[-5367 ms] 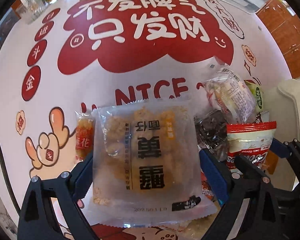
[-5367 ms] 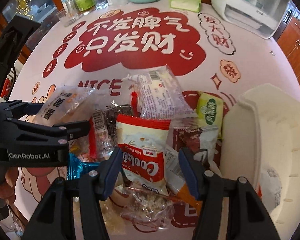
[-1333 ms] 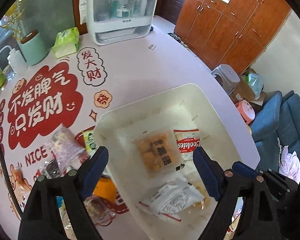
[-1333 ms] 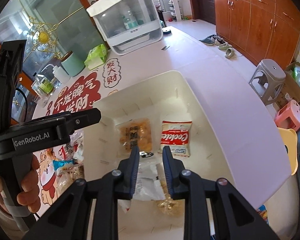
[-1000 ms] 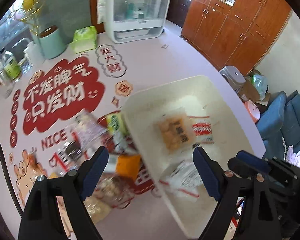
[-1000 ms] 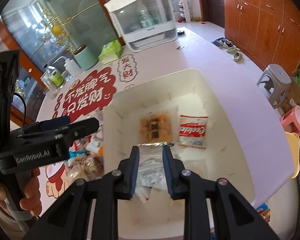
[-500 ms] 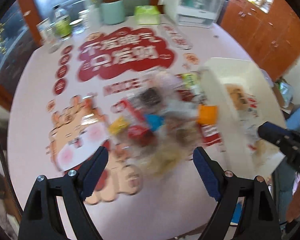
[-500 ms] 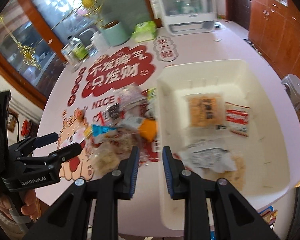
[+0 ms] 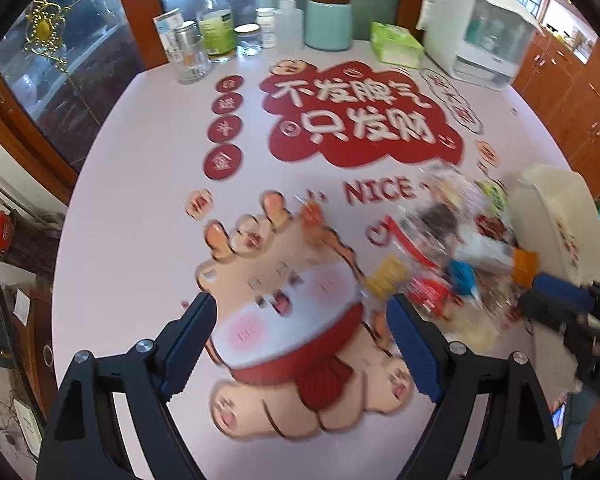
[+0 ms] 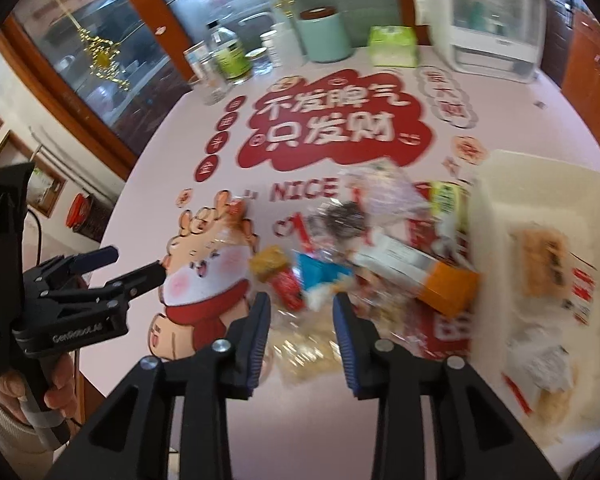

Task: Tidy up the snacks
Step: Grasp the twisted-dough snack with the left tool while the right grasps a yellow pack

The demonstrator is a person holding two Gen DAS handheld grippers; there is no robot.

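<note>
A pile of snack packets (image 10: 364,248) lies on the printed tablecloth, just left of a white bin (image 10: 540,184). The pile also shows blurred in the left wrist view (image 9: 452,256), with the bin (image 9: 556,208) at the right. In the bin lie an orange cracker packet (image 10: 544,260) and a red-and-white cookie packet (image 10: 584,288). My left gripper (image 9: 300,340) is open and empty above the cartoon cat print, left of the pile. My right gripper (image 10: 300,320) is open and empty above the pile's near edge.
Bottles and jars (image 9: 216,40), a teal canister (image 9: 328,20), a green tissue pack (image 9: 396,44) and a white cabinet box (image 9: 476,28) stand along the table's far edge. Wooden cupboards are at the right.
Both grippers have swung left, away from the bin toward the pile and the cat print. The right gripper's jaws have opened wider. The snacks dropped earlier stay in the bin.
</note>
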